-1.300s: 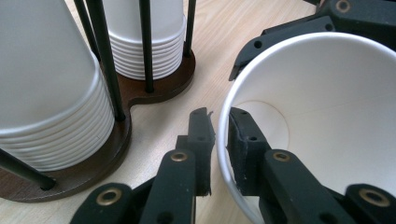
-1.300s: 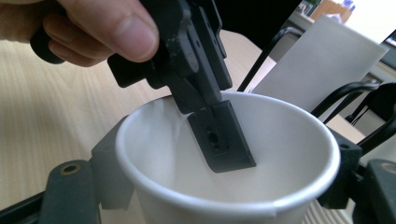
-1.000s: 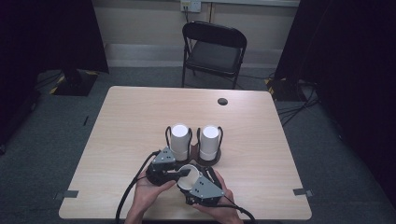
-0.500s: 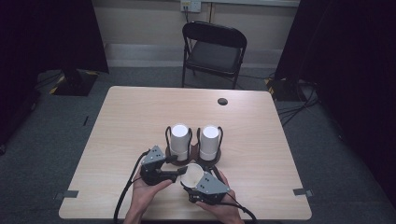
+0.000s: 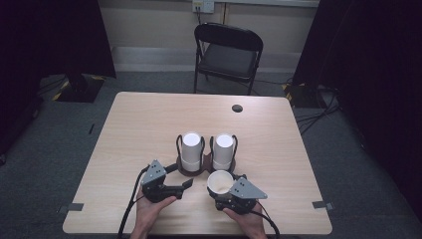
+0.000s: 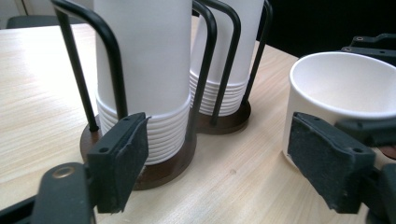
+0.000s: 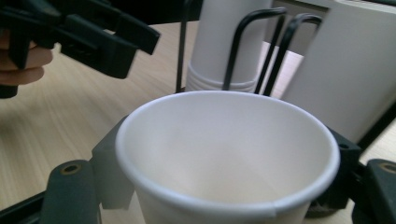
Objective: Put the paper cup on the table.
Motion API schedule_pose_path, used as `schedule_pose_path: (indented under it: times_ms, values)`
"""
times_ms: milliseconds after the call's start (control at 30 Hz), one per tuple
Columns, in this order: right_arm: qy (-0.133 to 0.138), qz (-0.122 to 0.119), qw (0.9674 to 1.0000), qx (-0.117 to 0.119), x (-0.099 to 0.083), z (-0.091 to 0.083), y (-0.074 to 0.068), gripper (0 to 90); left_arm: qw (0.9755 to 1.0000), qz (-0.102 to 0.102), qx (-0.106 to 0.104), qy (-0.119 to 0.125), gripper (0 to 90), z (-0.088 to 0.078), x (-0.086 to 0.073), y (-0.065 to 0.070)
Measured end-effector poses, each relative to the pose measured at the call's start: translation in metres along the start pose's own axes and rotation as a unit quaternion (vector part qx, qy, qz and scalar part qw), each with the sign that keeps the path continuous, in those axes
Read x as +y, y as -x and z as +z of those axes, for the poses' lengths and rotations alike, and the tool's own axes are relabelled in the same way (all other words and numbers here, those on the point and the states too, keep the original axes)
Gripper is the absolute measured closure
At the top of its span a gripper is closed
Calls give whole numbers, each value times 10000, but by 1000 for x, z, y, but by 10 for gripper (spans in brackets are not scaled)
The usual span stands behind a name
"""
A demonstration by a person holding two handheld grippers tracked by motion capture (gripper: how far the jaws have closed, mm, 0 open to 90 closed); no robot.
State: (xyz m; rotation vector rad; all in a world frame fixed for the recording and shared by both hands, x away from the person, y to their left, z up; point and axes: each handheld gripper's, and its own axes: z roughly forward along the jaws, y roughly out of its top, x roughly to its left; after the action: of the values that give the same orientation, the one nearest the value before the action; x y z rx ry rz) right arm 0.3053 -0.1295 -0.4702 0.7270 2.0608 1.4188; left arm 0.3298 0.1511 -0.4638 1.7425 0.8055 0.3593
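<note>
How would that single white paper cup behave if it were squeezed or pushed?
The paper cup looks thin-walled and empty, so it is probably very light and would dent under a hard squeeze. It is tall and narrower at the base, so a sideways push might tip it. The right gripper holds it without visibly crushing it.

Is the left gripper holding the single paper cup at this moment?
No, in the left gripper view the left gripper stands open with nothing between its pads, and the single cup sits in the right gripper.

Paper cup point(image 7: 229, 154) bottom cut off by lower edge, right gripper view; cup hides fingers' pads.
</note>
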Motion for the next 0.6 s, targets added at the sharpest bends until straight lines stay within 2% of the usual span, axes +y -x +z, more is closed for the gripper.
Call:
schedule_pose_path:
  times_ms: [67,200,233,300,400,500,600]
  values:
    - [41,87,9999,-38,-1,-3,4,244,10000,4,6,43,189,-2,-2,-1]
    - [87,189,9997,-132,-1,-7,9,244,9998,148,137,82,188,-5,-7,0]
    - [114,257,9994,-199,-1,-9,14,244,9996,153,196,152,188,-7,-8,1]
    - [101,276,9993,-239,-1,-10,15,244,9989,158,214,379,188,-10,-10,1]
    - [151,407,9984,-350,-1,-15,22,244,9981,193,298,510,183,-15,-12,1]
    - [165,476,9978,-440,0,-18,28,244,9979,186,313,542,175,-18,-15,-2]
    - [172,535,9969,-544,-1,-20,35,244,9977,179,460,463,189,-20,-19,-7]
